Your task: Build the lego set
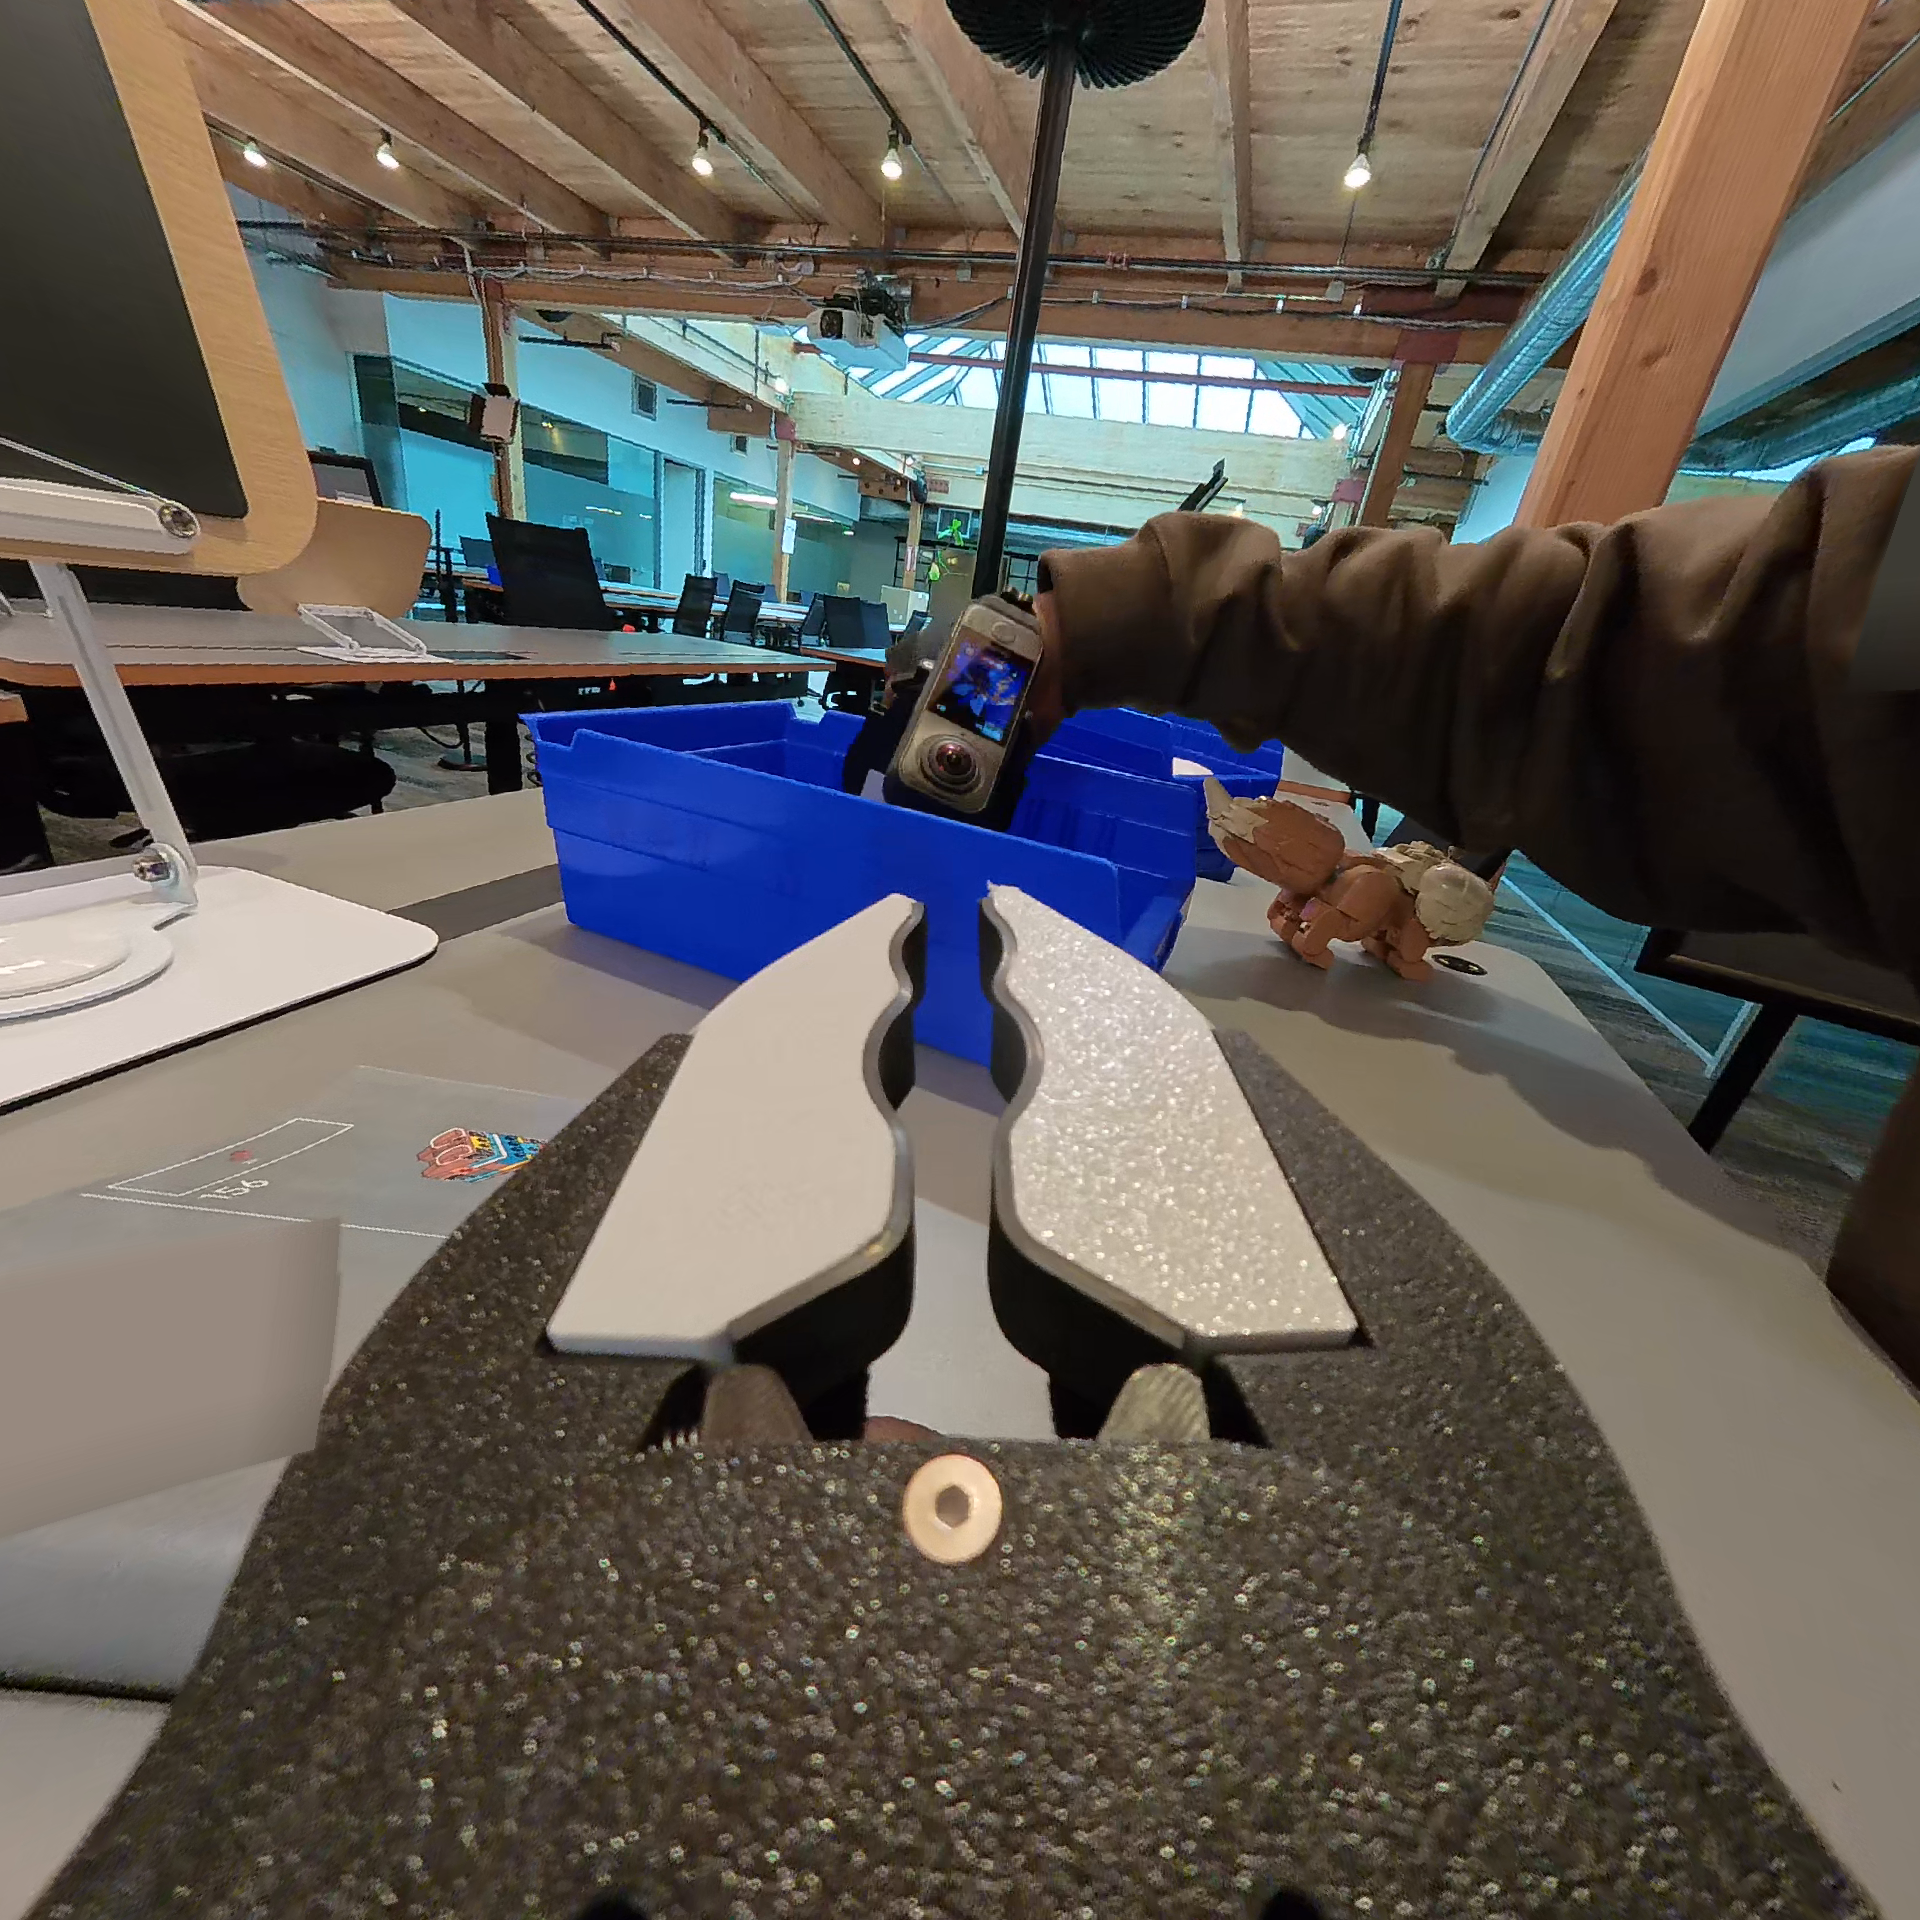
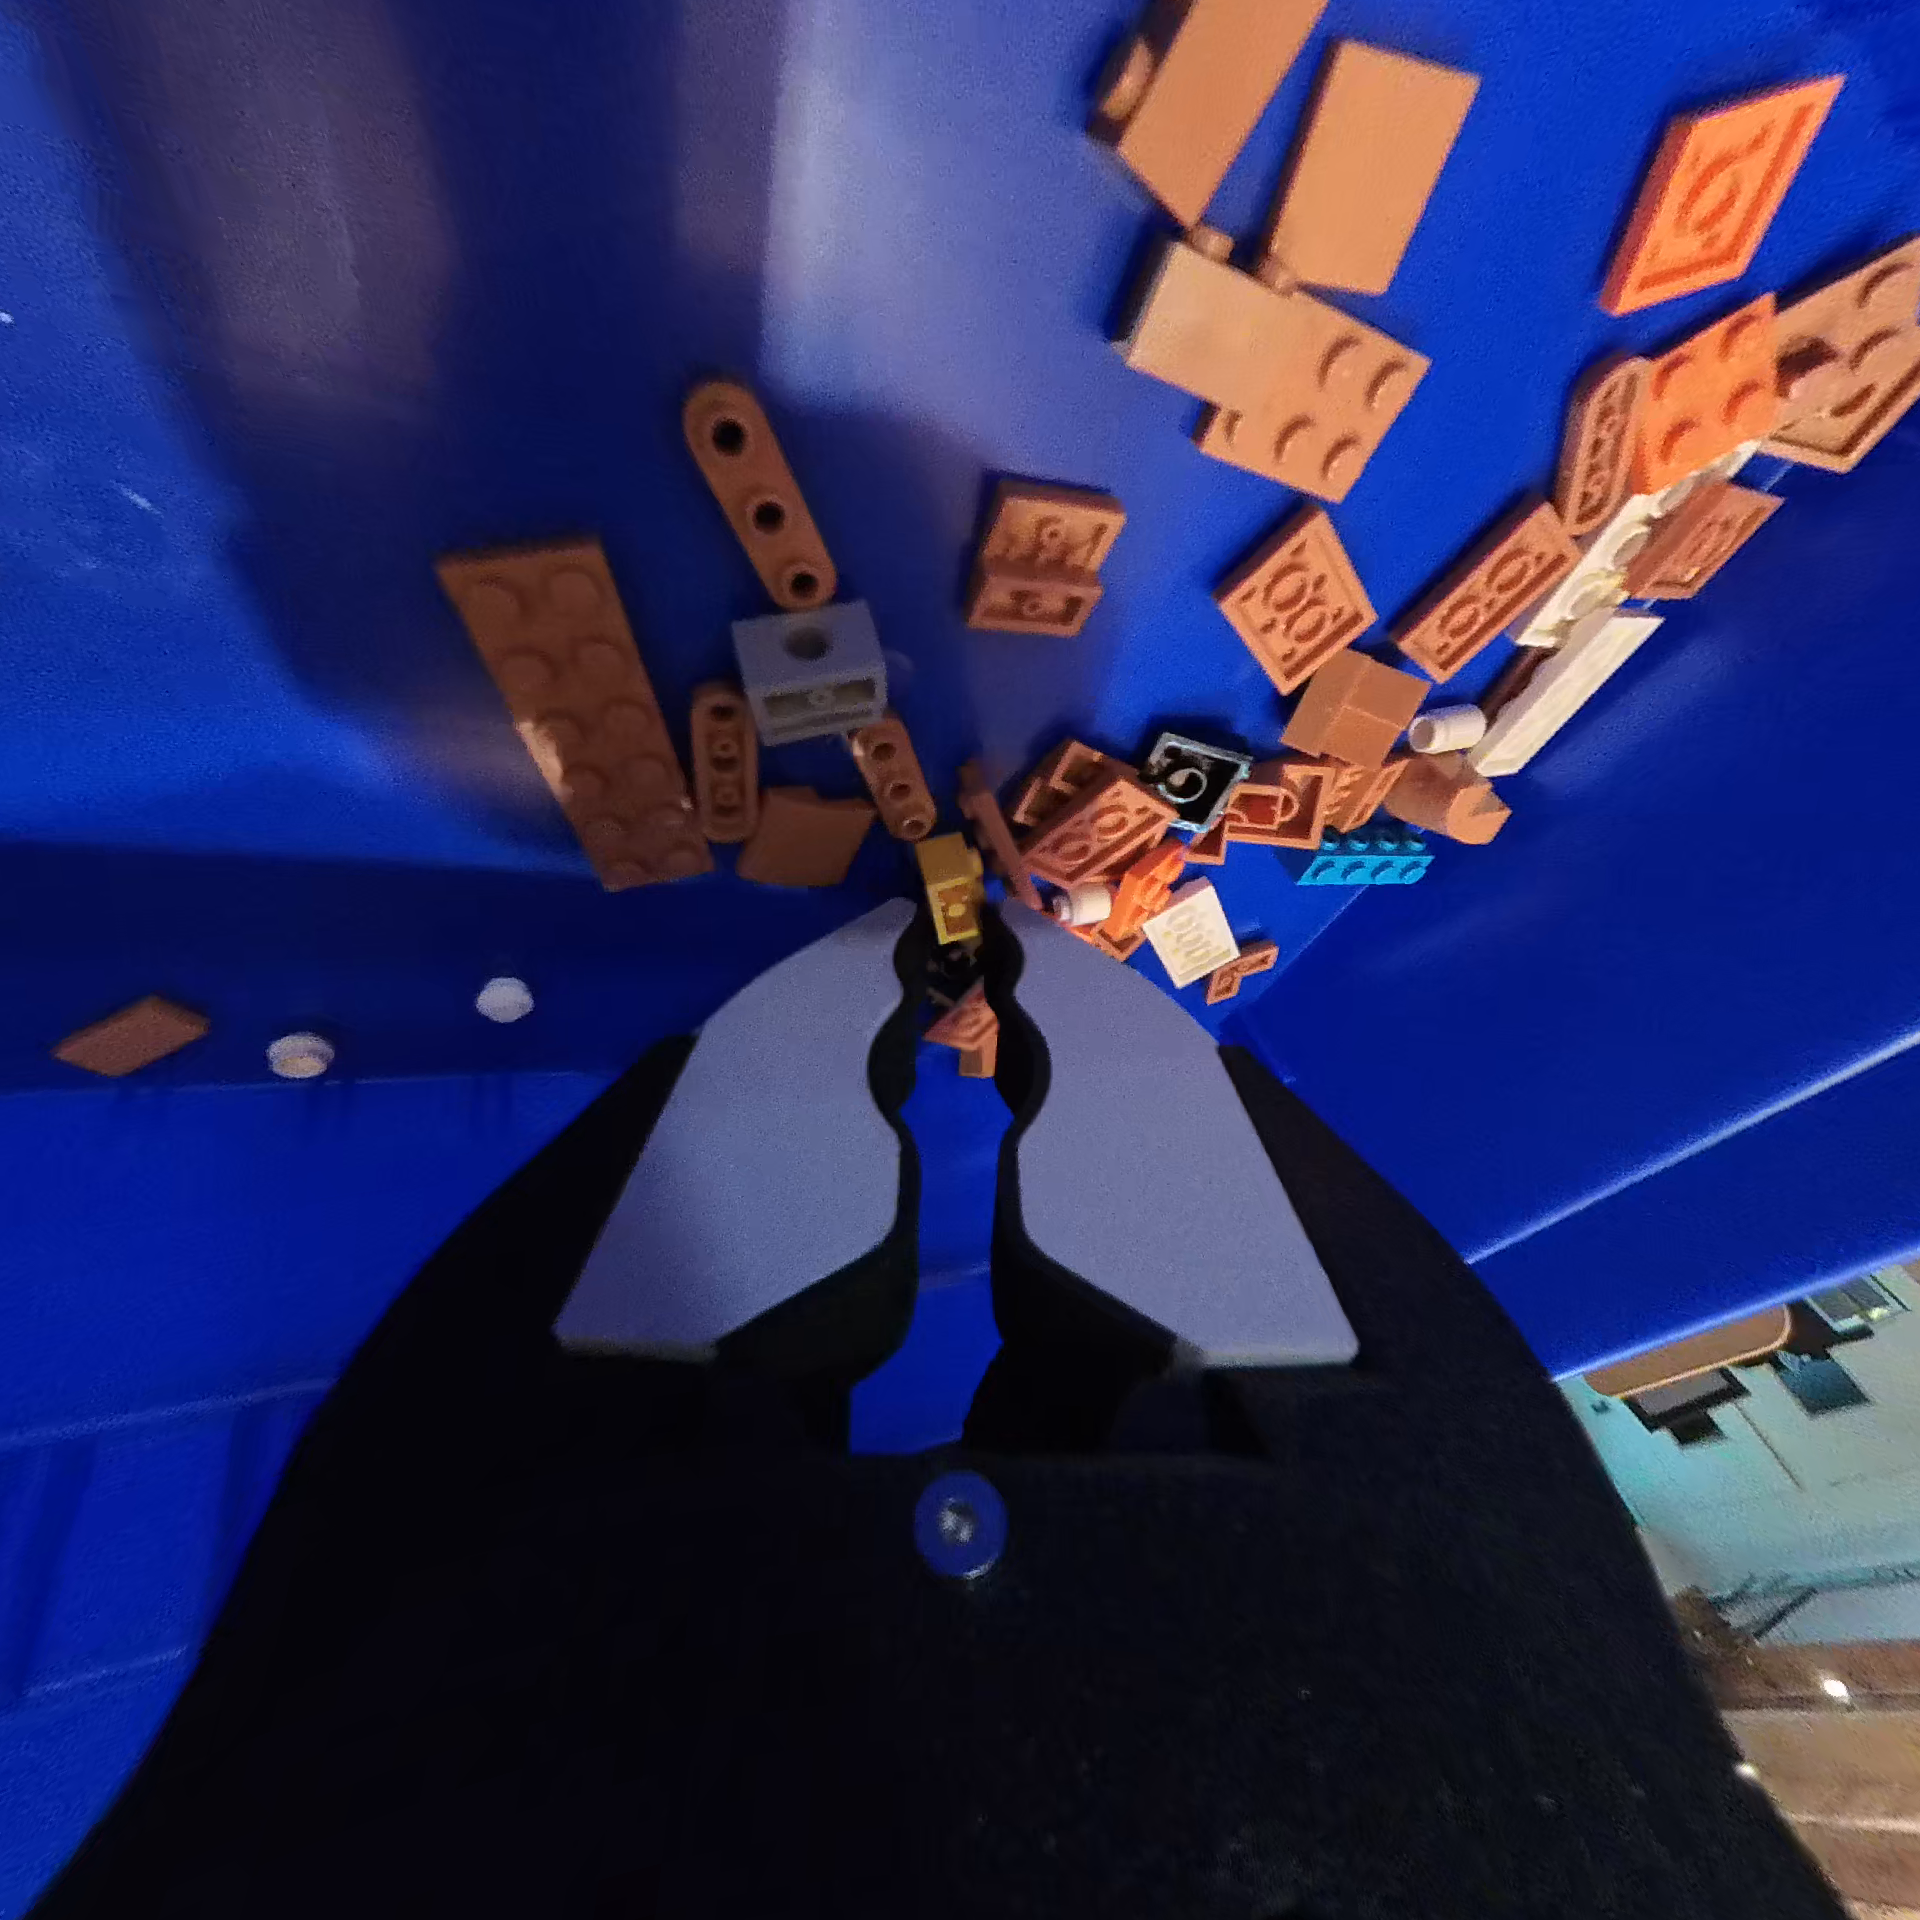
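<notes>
My right gripper [image 2: 956, 909] is down inside a blue bin [image 2: 312, 520], with its jaws closed around a small yellow brick [image 2: 948, 883] at the tips. Loose brown lego pieces lie around it: a long studded plate [image 2: 571, 707], a grey brick [image 2: 810, 670] and a heap of tiles [image 2: 1299, 603]. My left gripper [image 1: 952, 904] hovers over the grey table [image 1: 1403, 1143] just before the same blue bin [image 1: 727, 862], its jaws a narrow gap apart and empty. A partly built brown lego animal [image 1: 1361, 883] stands to the right of the bin. The right hand's sleeve [image 1: 1455, 675] and camera [image 1: 966, 717] reach into the bin.
An instruction booklet [image 1: 312, 1164] lies at the left, behind it a white stand base [image 1: 208, 956] holding a screen. A second blue bin [image 1: 1226, 758] sits behind the first. The table edge [image 1: 1621, 1049] runs close on the right. Two white round studs [image 2: 504, 1000] lie by the bin wall. Left tips to right tips: about 35 centimetres. The left gripper is farther from the long studded plate [image 2: 571, 707], some 30 centimetres, than the right, some 6 centimetres.
</notes>
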A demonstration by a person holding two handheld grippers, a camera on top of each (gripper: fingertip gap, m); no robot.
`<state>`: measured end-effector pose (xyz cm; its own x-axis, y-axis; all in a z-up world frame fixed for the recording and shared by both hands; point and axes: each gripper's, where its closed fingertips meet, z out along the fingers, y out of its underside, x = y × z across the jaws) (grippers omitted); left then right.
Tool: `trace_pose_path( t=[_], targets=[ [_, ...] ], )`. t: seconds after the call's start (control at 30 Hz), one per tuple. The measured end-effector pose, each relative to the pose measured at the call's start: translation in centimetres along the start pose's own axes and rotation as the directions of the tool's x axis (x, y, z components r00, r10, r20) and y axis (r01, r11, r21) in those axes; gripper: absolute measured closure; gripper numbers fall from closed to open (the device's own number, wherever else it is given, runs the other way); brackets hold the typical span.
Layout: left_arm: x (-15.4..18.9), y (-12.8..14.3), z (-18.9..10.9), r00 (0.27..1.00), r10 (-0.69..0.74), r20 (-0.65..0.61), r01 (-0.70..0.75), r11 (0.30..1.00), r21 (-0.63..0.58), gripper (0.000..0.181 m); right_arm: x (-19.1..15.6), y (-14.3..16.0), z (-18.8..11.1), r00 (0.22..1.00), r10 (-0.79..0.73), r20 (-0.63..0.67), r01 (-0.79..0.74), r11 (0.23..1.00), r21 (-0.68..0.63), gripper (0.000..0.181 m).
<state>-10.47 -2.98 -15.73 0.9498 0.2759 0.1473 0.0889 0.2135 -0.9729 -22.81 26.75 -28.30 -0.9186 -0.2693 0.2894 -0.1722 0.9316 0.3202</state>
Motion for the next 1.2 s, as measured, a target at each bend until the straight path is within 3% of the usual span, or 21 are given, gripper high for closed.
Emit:
trace_pose_path(
  t=[0.03, 0.27, 0.37, 0.5, 0.7, 0.87, 1.03, 1.2],
  targets=[
    [0.0, 0.0, 0.0, 1.000, 0.000, 0.001, 0.000, 1.000, 0.000, 0.171, 0.1, 0.0, 0.0, 1.000, 0.007, -0.003, -0.007, 1.000, -0.004, 0.172],
    [0.2, 0.0, 0.0, 1.000, 0.001, -0.002, -0.001, 1.000, -0.004, 0.172, 0.0, -0.4, -1.9, 0.995, 0.088, -0.040, -0.086, 0.995, 0.054, 0.172],
    [0.6, 0.0, -0.1, 1.000, 0.003, -0.015, -0.003, 1.000, -0.012, 0.172, 0.1, -1.2, -5.2, 0.978, 0.184, -0.101, -0.168, 0.975, 0.145, 0.172],
    [1.6, 0.4, -0.7, 0.999, 0.005, -0.048, -0.007, 1.000, -0.029, 0.172, -1.1, -4.7, -12.0, 0.932, 0.314, -0.181, -0.235, 0.903, 0.359, 0.172],
    [3.9, 0.8, -0.8, 0.990, 0.007, -0.138, -0.013, 0.999, -0.044, 0.171, -4.7, -15.6, -22.9, 0.875, 0.441, -0.200, -0.170, 0.667, 0.725, 0.173],
    [5.5, 0.4, -1.2, 0.975, -0.027, -0.220, 0.023, 1.000, -0.019, 0.166, -4.4, -24.5, -28.5, 0.818, 0.548, -0.171, -0.066, 0.387, 0.920, 0.173],
    [5.2, -0.8, -3.4, 0.948, -0.151, -0.279, 0.163, 0.986, 0.022, 0.156, -2.4, -28.2, -29.1, 0.737, 0.668, -0.108, 0.009, 0.149, 0.989, 0.173],
    [4.4, -1.1, -3.2, 0.913, -0.267, -0.307, 0.286, 0.958, 0.017, 0.153, -2.9, -28.6, -27.5, 0.701, 0.702, -0.122, 0.066, 0.107, 0.992, 0.173]
  ],
)
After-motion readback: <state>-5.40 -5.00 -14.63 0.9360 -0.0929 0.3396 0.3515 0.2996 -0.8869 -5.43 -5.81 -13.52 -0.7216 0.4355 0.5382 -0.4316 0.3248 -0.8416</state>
